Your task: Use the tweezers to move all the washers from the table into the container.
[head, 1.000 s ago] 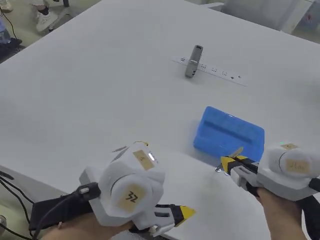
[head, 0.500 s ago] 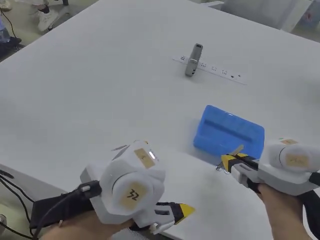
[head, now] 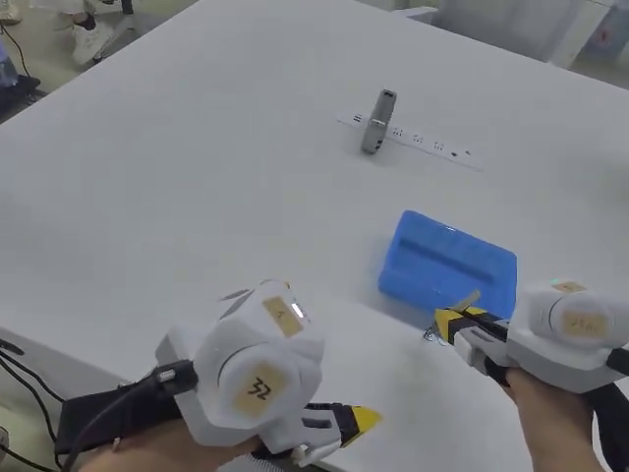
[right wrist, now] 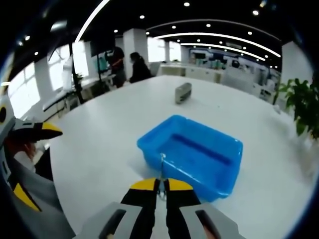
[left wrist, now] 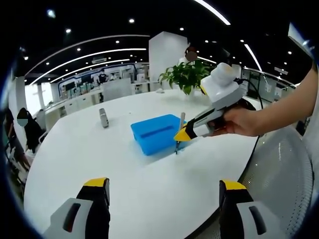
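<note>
Right tongs point(right wrist: 160, 185): jaws pressed together on the tweezers point(right wrist: 161, 172), which run straight out ahead between them. The tweezers' tip sits at the near wall of the blue container point(head: 423, 293), just beside it and low over the bench point(head: 197, 197); contact cannot be determined. Left tongs point(left wrist: 164, 183): jaws spread wide, holding nothing, above the bench's near edge, well apart from the container. A row of small items point(head: 418, 139), too small to confirm as washers, lies on the bench beyond the container, beside a grey cylinder point(head: 378, 122), well apart from both tongs.
</note>
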`<state>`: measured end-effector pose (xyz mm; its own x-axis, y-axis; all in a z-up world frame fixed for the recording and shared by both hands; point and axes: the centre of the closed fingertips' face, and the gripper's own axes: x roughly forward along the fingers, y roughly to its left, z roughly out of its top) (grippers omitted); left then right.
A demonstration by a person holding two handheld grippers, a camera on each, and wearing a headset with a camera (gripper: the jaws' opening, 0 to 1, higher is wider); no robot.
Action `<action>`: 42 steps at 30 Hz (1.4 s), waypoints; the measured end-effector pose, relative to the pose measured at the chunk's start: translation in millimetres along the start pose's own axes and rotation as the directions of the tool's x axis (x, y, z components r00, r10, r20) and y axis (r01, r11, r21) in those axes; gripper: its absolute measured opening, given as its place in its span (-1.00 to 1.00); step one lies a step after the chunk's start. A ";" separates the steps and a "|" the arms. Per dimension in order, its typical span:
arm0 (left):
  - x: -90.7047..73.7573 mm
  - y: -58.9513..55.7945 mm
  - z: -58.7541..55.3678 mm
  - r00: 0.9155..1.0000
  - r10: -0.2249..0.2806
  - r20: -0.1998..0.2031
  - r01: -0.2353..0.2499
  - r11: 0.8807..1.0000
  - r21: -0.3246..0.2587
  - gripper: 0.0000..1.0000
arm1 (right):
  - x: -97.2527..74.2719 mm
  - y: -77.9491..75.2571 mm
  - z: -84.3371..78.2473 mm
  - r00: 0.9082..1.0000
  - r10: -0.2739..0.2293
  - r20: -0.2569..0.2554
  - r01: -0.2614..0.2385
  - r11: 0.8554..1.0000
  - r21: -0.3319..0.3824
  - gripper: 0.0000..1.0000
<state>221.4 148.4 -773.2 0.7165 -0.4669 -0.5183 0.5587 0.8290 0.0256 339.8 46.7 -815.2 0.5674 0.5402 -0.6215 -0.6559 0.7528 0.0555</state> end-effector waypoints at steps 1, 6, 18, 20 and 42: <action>0.1 -0.1 -0.1 1.000 0.000 -0.001 0.000 1.000 0.001 0.86 | 0.1 -0.5 0.1 1.000 0.003 -0.004 -0.003 1.000 0.012 -0.95; 0.5 -0.2 -0.9 1.000 0.000 -0.005 0.000 1.000 0.005 0.85 | -6.3 -1.6 9.4 1.000 0.011 0.021 -0.012 0.999 0.051 -0.95; 1.6 -0.4 -2.4 1.000 -0.002 -0.011 0.002 1.000 0.004 0.85 | -28.4 10.2 50.7 0.995 0.039 0.088 -0.040 0.999 0.007 -0.95; 1.6 -0.6 -2.7 1.000 -0.002 -0.014 0.002 1.000 0.006 0.85 | -33.0 11.6 62.0 0.992 0.044 0.120 -0.047 0.999 0.020 -0.95; 2.2 0.2 -4.9 1.000 0.000 -0.026 0.000 1.000 0.003 0.84 | 6.4 -40.6 37.4 0.995 -0.068 0.070 0.060 0.991 0.116 -0.95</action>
<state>221.1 149.0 -778.5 0.7051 -0.4589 -0.5406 0.5602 0.8279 0.0279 388.7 33.7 -792.2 0.6441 0.5128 -0.5676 -0.5586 0.8222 0.1088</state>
